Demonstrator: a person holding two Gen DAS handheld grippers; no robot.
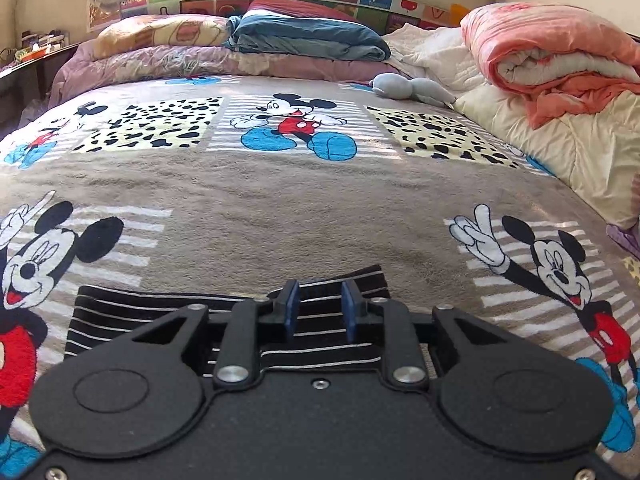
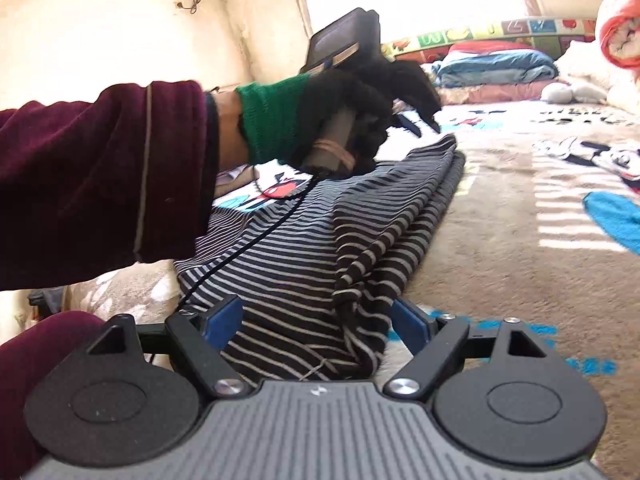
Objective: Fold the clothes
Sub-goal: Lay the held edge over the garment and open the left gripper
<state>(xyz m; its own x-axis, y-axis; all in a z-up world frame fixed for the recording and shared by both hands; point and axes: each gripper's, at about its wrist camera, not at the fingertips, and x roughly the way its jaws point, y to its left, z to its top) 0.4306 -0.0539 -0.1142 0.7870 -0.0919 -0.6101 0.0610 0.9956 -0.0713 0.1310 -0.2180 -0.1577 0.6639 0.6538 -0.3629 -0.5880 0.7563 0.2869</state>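
Observation:
A black garment with thin white stripes (image 1: 168, 312) lies folded on the Mickey Mouse blanket (image 1: 280, 208). My left gripper (image 1: 320, 304) hovers just over its far edge, blue pads apart with nothing between them. In the right wrist view the same striped garment (image 2: 304, 248) lies as a long folded strip, with one loose fold bunched along its right side. My right gripper (image 2: 316, 320) is wide open, its pads straddling the near end of the cloth. The person's gloved left hand (image 2: 344, 120) holds the left gripper over the far end.
The blanket covers a bed. Pillows and a folded blue quilt (image 1: 308, 36) sit at the headboard. A rolled orange comforter (image 1: 560, 60) and cream bedding (image 1: 580, 152) lie along the right. A grey plush toy (image 1: 408, 88) lies near them. A maroon sleeve (image 2: 100, 184) crosses the left.

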